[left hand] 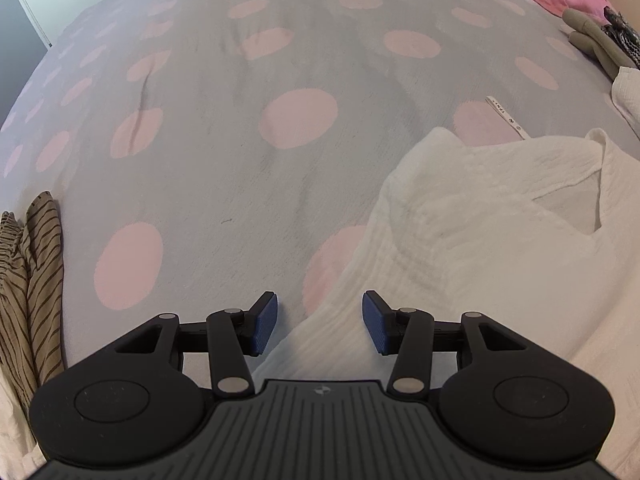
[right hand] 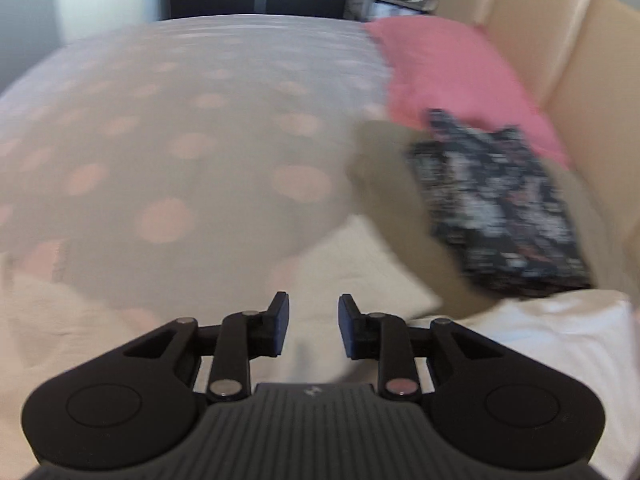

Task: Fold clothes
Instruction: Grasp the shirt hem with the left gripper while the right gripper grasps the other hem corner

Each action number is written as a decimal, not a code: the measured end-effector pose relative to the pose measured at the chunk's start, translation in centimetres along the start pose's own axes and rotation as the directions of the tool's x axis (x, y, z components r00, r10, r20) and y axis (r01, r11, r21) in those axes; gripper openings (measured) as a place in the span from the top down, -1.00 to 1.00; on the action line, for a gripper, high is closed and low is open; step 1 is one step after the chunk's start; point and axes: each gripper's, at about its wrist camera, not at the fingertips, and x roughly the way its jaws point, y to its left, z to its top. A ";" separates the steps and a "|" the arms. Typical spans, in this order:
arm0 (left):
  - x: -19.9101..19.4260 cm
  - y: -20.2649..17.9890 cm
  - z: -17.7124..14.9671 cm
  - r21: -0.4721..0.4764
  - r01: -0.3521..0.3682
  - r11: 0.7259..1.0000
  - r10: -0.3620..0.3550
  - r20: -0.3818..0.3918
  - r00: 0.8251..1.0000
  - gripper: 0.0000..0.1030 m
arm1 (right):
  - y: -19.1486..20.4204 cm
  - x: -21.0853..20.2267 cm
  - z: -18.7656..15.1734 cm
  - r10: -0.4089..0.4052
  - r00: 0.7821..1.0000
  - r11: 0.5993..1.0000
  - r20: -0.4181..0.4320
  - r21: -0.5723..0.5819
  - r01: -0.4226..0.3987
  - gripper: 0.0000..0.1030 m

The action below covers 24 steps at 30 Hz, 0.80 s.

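Left claw [left hand: 319, 322] spread, empty, over the near edge of the white shirt [left hand: 460, 232] lying on the spotted bed [left hand: 224, 168]; right claw [right hand: 313, 326] likewise spread, holding nothing, above white cloth; beyond, folded dark garment [right hand: 500, 204] and pink pillow [right hand: 448, 72]; risk: pinching the bedcover along with the shirt, dragging the fold askew.
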 end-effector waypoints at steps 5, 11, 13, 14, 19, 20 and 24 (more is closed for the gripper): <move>0.1 -0.4 0.0 0.014 0.002 1.000 -0.002 -0.008 1.000 0.12 | 4.5 3.3 -0.5 0.148 0.986 0.985 -0.082 -0.079 -0.155 -0.01; 0.6 -0.6 0.1 0.033 -0.003 0.999 0.004 -0.027 1.000 0.12 | 7.2 7.7 -1.7 0.211 0.954 0.969 -0.214 -0.081 -0.233 0.10; 0.6 -0.6 0.1 0.032 -0.001 1.000 0.002 -0.029 1.000 0.12 | 7.5 7.4 -1.6 0.226 0.953 0.963 -0.200 -0.105 -0.250 0.74; 0.6 -0.6 0.1 0.030 0.000 1.000 0.000 -0.029 1.000 0.12 | 7.7 7.1 -1.4 0.234 0.954 0.958 -0.188 -0.120 -0.259 0.77; 0.6 -0.7 0.0 0.018 0.000 1.000 0.000 -0.036 0.999 0.12 | 9.0 3.9 -1.8 0.328 0.932 0.904 -0.156 -0.235 -0.358 0.87; 0.6 -0.8 0.0 0.019 0.000 1.000 0.001 -0.036 0.999 0.12 | 9.5 3.2 -2.0 0.353 0.922 0.885 -0.162 -0.263 -0.385 0.87; 0.3 -0.9 -0.1 0.021 0.001 1.000 0.000 -0.033 0.999 0.12 | 11.7 1.5 -3.3 0.429 0.876 0.799 -0.220 -0.361 -0.481 0.88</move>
